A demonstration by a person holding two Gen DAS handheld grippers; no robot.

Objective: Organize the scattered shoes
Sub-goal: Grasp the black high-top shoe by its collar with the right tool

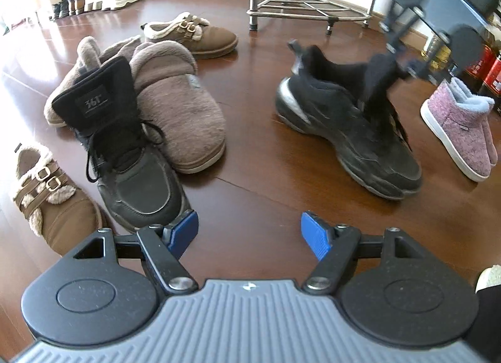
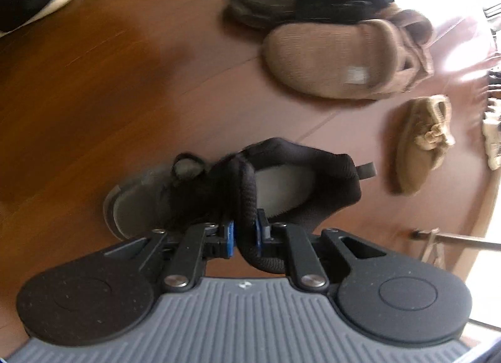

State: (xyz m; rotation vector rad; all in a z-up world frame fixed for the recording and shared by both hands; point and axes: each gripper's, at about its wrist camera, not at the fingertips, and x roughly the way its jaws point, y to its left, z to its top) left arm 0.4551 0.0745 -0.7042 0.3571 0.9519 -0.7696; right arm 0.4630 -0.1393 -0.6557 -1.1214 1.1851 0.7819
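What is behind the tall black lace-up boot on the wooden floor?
Directly behind the tall black lace-up boot lie two fuzzy beige-brown slippers, pressed against it. Further back sits a brown fleece-lined buckle shoe. The boot's shaft covers part of the left slipper.

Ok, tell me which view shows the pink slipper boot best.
The left wrist view: the pink slipper boot stands on the floor at the right edge, sharp and almost whole. The right wrist view does not show it.
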